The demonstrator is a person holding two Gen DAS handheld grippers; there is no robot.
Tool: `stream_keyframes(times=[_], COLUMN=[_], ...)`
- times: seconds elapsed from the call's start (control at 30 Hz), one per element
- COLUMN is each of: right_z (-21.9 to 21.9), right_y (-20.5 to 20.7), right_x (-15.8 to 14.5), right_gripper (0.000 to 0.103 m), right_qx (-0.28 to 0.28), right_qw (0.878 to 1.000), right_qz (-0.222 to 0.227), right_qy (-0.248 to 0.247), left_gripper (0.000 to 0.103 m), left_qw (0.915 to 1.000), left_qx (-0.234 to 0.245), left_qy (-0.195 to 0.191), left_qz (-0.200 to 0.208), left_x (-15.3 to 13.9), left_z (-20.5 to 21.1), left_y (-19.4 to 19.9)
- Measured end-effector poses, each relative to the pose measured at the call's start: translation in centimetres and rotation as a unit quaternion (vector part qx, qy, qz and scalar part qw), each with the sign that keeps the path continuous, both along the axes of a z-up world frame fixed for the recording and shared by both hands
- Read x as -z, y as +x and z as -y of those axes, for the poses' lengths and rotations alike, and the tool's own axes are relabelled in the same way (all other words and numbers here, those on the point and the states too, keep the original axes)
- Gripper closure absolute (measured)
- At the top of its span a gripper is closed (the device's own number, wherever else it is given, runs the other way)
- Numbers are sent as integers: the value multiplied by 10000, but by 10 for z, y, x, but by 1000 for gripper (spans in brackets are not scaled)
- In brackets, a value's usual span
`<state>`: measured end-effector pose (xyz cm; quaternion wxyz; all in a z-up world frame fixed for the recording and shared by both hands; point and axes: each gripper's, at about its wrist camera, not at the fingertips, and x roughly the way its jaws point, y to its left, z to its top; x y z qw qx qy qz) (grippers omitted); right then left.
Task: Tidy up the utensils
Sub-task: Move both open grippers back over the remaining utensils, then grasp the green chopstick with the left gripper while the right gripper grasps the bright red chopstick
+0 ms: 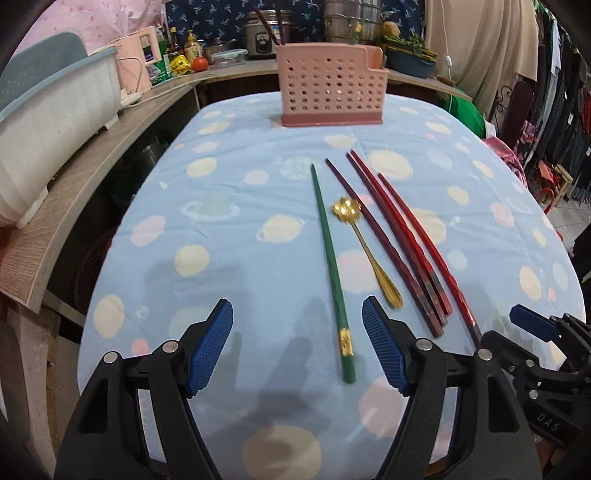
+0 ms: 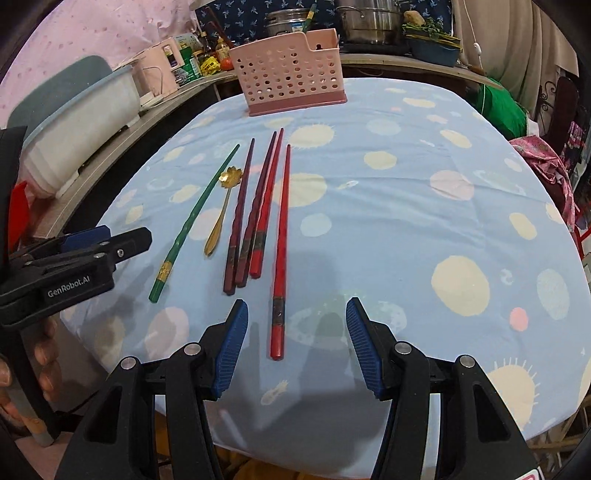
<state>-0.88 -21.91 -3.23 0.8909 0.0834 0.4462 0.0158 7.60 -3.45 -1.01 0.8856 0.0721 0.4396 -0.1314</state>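
Observation:
A green chopstick (image 1: 329, 269) (image 2: 192, 221), a gold flower-bowl spoon (image 1: 365, 251) (image 2: 221, 214) and several dark red and red chopsticks (image 1: 399, 243) (image 2: 258, 210) lie side by side on the blue spotted tablecloth (image 1: 229, 206) (image 2: 406, 206). A pink perforated utensil holder (image 1: 330, 86) (image 2: 291, 75) stands at the far end with two dark chopsticks in it. My left gripper (image 1: 297, 314) is open above the green chopstick's near end. My right gripper (image 2: 295, 314) is open over the near end of the lone red chopstick (image 2: 281, 254). Neither holds anything.
A wooden counter (image 1: 88, 166) runs along the left with a white and blue tub (image 1: 55, 118), pink appliances, bottles and a tomato. Pots and a rice cooker (image 1: 266, 35) stand behind the holder. Clothes hang at the right. A hand (image 2: 44, 354) grips the left tool.

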Motion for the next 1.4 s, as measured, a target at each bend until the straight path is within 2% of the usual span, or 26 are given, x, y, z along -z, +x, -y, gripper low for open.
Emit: stream_keyframes(times=[0.1,0.2,0.27,0.47,0.53,0.67,0.73,0.83,0.9,1.0,1.23,1.4], right_z=[-7,-11,-12,-17,-19,-20,-20,-20,-20,-18,-13,-8], right_y=[-1,0,2,3,3,2,2,1,1,0,-3,-7], right_x=[2,5,8,10,10,11,11,11,11,11,5,-10], right_gripper=[53,63,74,82,84,88,90,93,95,96,96,96], right_qx=[-73,-115,-133,-185,-222,-239,-224,-224,-246,-259,-193,-123], right_qw=[9999,9996,9996,9990,9986,9984,9985,9986,9986,9987,9995,9997], right_qz=[17,-26,-81,-70,-60,-55,-55,-56,-63,-81,-101,12], right_qy=[-130,-242,-255,-395,-475,-507,-492,-480,-469,-439,-238,-195], left_gripper=[34,34,34,34,38,53,57,70,82,95,96,96], left_qw=[9999,9998,9997,9995,9994,9985,9984,9983,9981,9976,9969,9973], left_qx=[78,129,133,155,184,234,249,296,314,350,320,241], left_qy=[-5,-18,-35,-37,-43,-54,-70,-91,-128,-218,-289,-381], left_qz=[-113,-168,-189,-263,-303,-498,-508,-503,-511,-563,-652,-580], left_x=[8,14,16,20,22,29,30,30,30,29,26,12], left_z=[4,5,5,6,7,9,10,10,10,9,6,0], left_y=[-5,-9,-10,-10,-10,-9,-10,-11,-11,-12,-14,-16])
